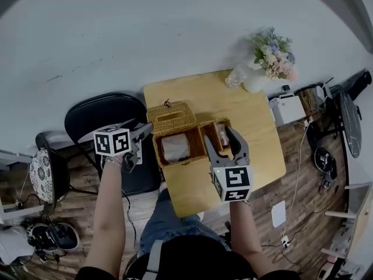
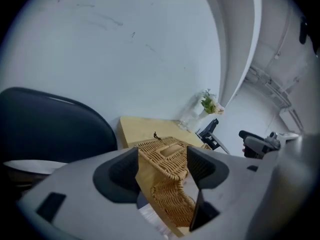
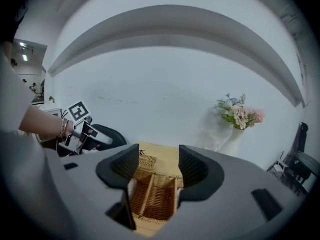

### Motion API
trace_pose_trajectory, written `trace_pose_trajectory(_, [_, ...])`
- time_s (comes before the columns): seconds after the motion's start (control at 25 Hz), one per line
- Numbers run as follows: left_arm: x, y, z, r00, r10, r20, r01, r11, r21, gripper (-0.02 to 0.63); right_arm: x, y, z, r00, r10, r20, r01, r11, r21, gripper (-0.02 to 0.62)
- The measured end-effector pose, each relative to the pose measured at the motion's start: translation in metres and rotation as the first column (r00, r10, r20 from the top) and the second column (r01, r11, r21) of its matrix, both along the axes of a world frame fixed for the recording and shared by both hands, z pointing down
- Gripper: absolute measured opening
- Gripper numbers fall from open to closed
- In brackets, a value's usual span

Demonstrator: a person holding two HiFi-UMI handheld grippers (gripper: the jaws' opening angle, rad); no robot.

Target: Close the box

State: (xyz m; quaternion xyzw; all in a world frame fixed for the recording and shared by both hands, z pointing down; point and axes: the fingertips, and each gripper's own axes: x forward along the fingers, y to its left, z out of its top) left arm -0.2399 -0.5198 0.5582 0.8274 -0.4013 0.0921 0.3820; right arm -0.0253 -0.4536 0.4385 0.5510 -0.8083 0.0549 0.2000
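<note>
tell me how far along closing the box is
Nothing looks done: the wicker box is open, its lid swung back behind the opening. In hand: nothing held; the left gripper and right gripper are close to the box with jaws apart and empty. Left to do: bring the lid forward and down onto the box.

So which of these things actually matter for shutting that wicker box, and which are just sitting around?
Part of the job:
- wicker box
- its open lid
- left gripper, jaws apart
- right gripper, jaws apart

Just lying about:
- vase of flowers
- glass jar beside the vase
- black chair
</note>
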Motion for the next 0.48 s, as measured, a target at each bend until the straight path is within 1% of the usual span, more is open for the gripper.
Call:
trace_pose_trajectory(0.12, [0.004,-0.017,0.011,0.995,-0.002,-0.101,-0.004,0.998,-0.062,0.310,-0.004,-0.003,0.011,1.000,0.003,-0.012,-0.003,1.000,-0.025,0.259])
trace_pose_trajectory(0.2, [0.005,-0.025,0.018,0.990,0.000,-0.140,-0.014,0.995,-0.099,0.310,-0.006,-0.003,0.019,1.000,0.006,-0.017,-0.007,0.999,-0.048,0.259])
trace_pose_trajectory(0.28, [0.007,-0.033,0.026,0.983,0.003,-0.185,-0.033,0.987,-0.155,0.308,-0.008,-0.004,0.026,1.000,0.005,-0.029,-0.007,0.998,-0.067,0.259])
trace_pose_trajectory(0.36, [0.009,-0.038,0.038,0.975,-0.006,-0.222,-0.047,0.971,-0.233,0.308,-0.010,-0.005,0.031,0.999,0.002,-0.046,-0.006,0.997,-0.076,0.255])
trace_pose_trajectory(0.48, [0.008,-0.043,0.059,0.968,-0.033,-0.250,-0.059,0.934,-0.351,0.291,-0.011,-0.007,0.035,0.998,-0.001,-0.063,-0.004,0.997,-0.079,0.252])
